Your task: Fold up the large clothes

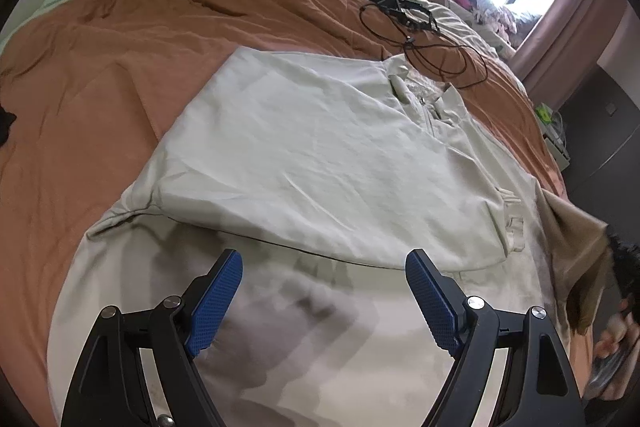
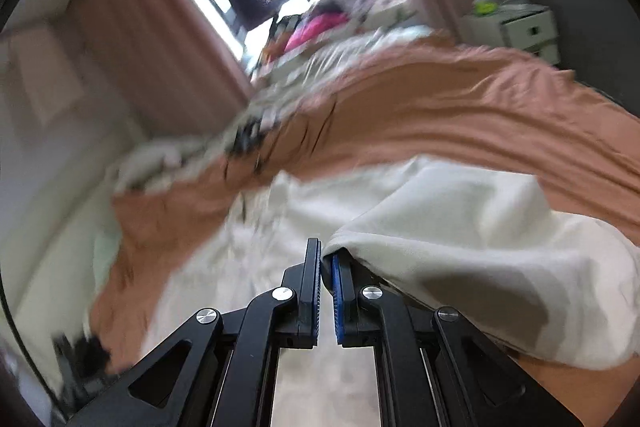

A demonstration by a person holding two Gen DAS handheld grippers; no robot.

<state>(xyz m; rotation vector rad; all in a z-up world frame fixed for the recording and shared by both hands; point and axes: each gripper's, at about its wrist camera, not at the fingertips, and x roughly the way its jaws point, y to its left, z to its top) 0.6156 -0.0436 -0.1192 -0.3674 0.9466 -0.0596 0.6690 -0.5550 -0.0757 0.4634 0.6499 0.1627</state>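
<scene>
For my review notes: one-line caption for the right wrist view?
Right gripper shut on cream garment, lifting it over orange bedspread.

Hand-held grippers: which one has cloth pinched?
The right hand-held gripper: shut on the cream garment. The left hand-held gripper is open, empty.

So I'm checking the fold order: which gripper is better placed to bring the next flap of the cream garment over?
Right. The right gripper is shut on an edge of the cream garment, lifting it; the left gripper hangs open, holding nothing.
</scene>
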